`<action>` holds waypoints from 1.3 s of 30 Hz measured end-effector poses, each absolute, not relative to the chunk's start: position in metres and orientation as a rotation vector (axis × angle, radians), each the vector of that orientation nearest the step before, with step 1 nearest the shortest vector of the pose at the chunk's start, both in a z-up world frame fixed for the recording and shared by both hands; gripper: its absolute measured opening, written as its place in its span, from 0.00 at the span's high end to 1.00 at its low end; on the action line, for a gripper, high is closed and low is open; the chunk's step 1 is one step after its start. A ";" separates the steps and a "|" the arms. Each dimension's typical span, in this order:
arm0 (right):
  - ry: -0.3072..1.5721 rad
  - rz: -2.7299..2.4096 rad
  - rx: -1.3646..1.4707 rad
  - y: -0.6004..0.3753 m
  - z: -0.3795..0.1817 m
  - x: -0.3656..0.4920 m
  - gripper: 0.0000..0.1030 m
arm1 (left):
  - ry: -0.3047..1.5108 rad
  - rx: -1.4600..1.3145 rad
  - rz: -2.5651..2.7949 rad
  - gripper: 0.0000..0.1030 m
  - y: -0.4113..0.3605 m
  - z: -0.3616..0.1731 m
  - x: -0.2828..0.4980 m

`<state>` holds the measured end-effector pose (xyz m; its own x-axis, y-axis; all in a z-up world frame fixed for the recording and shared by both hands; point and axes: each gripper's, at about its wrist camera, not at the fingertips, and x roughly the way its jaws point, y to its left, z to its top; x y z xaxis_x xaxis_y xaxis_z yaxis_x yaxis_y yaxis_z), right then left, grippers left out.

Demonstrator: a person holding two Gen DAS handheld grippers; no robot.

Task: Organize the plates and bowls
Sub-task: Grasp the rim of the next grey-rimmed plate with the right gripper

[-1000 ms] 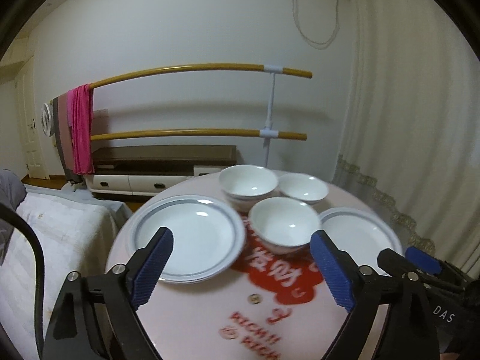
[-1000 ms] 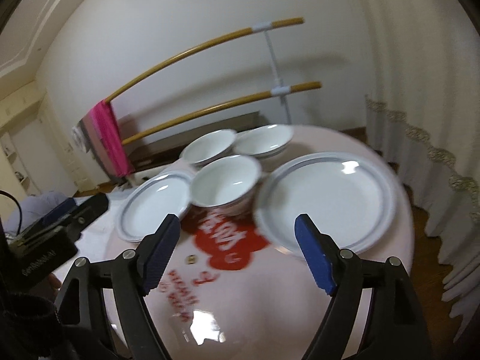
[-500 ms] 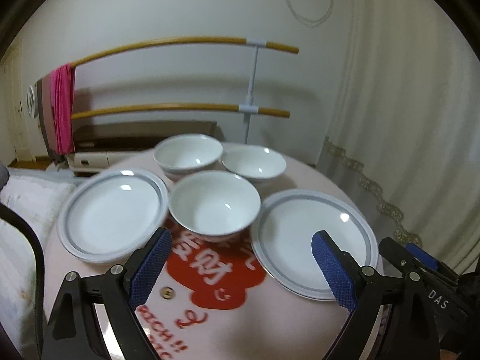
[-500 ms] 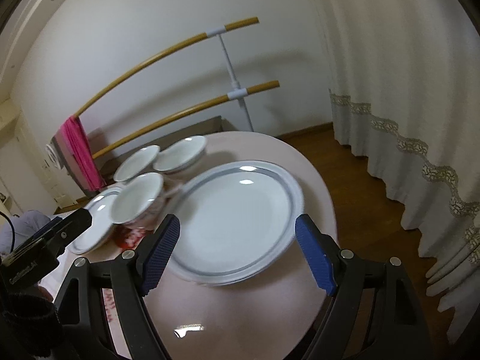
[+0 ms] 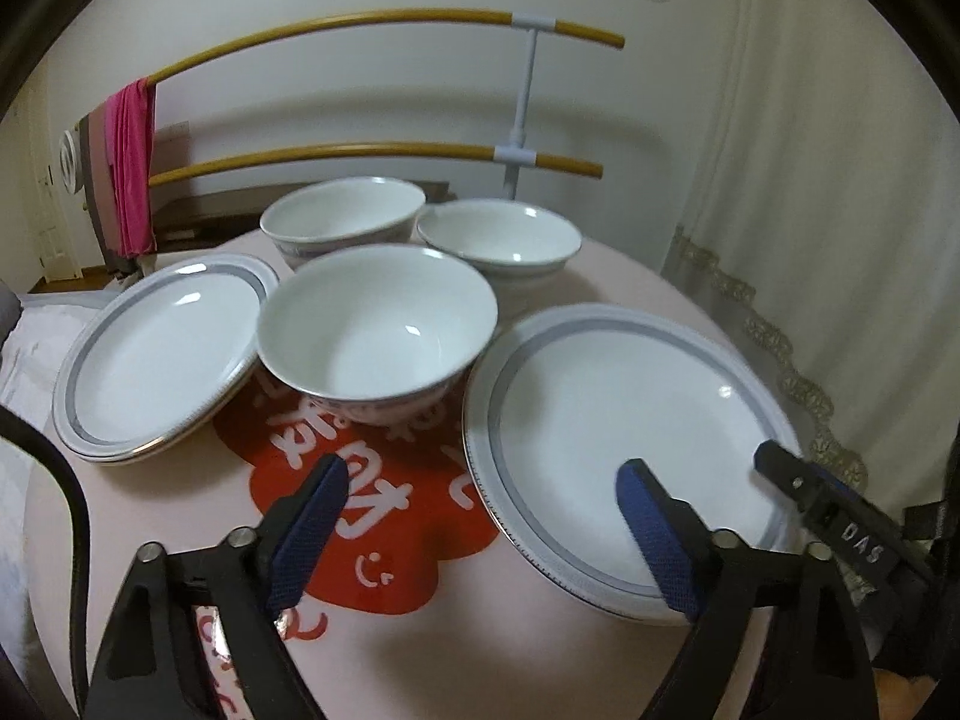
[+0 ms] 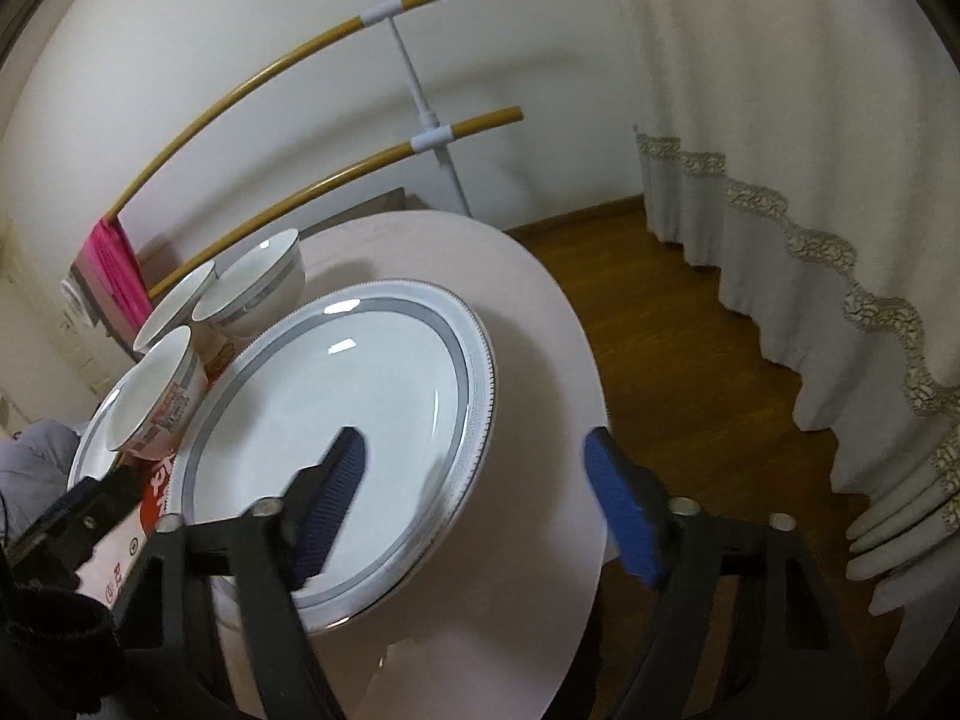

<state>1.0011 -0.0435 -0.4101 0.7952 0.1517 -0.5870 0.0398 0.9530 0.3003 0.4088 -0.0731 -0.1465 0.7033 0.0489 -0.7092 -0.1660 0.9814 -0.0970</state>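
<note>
Your left gripper (image 5: 483, 489) and right gripper (image 6: 474, 462) both straddle the grey-rimmed plate's (image 5: 630, 414) edge. Jaws have just been closing, pads not yet touching it.

Two tong-mounted fisheyes, both close over the round surface (image 5: 420, 630)

The left view looks down and across the surface toward the back wall; the right view hangs over its right edge, tilted toward the curtain (image 6: 810, 240). Both share the near plate (image 5: 624, 420) (image 6: 336, 396), the bowls in the upper left of the right frame, and the wall rails (image 5: 384, 24).
</note>
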 end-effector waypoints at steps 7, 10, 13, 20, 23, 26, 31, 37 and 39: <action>0.659 0.109 0.323 -0.047 -0.414 1.014 0.58 | 0.869 -0.188 0.107 0.43 -0.068 -0.167 0.438; 0.665 0.122 0.325 -0.048 -0.413 1.020 0.69 | 0.898 -0.215 0.100 0.46 -0.064 -0.176 0.447; 0.670 0.142 0.320 -0.045 -0.414 1.024 0.74 | 0.905 -0.226 0.099 0.52 -0.063 -0.180 0.454; 0.674 0.168 0.317 -0.044 -0.415 1.031 0.77 | 0.903 -0.237 0.082 0.55 -0.062 -0.185 0.468; 0.672 0.174 0.305 -0.045 -0.417 1.033 0.80 | 0.898 -0.230 0.077 0.65 -0.062 -0.188 0.472; 0.664 0.188 0.307 -0.047 -0.418 1.032 0.82 | 0.893 -0.229 0.061 0.70 -0.064 -0.189 0.474; 0.661 0.196 0.322 -0.047 -0.418 1.031 0.84 | 0.887 -0.242 0.059 0.73 -0.061 -0.190 0.474; 0.674 0.207 0.338 -0.047 -0.419 1.018 0.84 | 0.896 -0.236 0.033 0.74 -0.056 -0.187 0.464; 0.683 0.204 0.340 -0.046 -0.418 1.010 0.84 | 0.901 -0.234 0.028 0.74 -0.055 -0.186 0.458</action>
